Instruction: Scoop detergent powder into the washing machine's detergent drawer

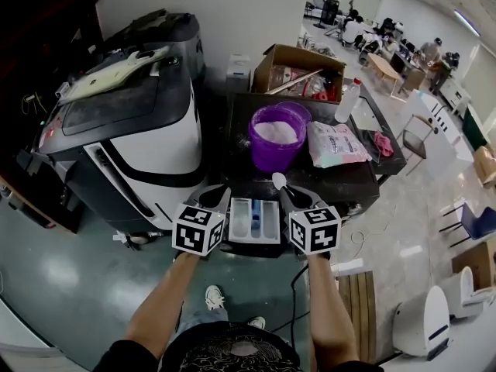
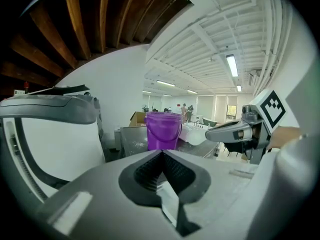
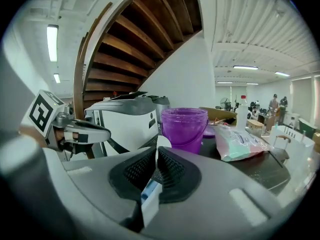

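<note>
The white detergent drawer [image 1: 254, 220] stands pulled out below the dark top [image 1: 325, 183], between my two grippers. A purple bucket [image 1: 277, 135] [image 2: 162, 129] [image 3: 184, 125] of white powder stands behind it. My right gripper [image 1: 285, 193] [image 3: 156, 152] is shut on a white scoop [image 1: 279, 180] [image 3: 163, 142], whose round end pokes up past the jaws at the drawer's right. At the drawer's left, my left gripper [image 1: 219, 195] [image 2: 162, 154] is shut with nothing seen in it. The jaws hide the drawer in both gripper views.
A detergent bag [image 1: 335, 144] [image 3: 240, 141], a white bottle [image 1: 348, 99] and a pink cloth [image 1: 383, 142] lie right of the bucket. A cardboard box [image 1: 298, 72] sits behind. A large white and black machine [image 1: 147, 146] fills the left. A wooden pallet [image 1: 360, 293] lies on the floor.
</note>
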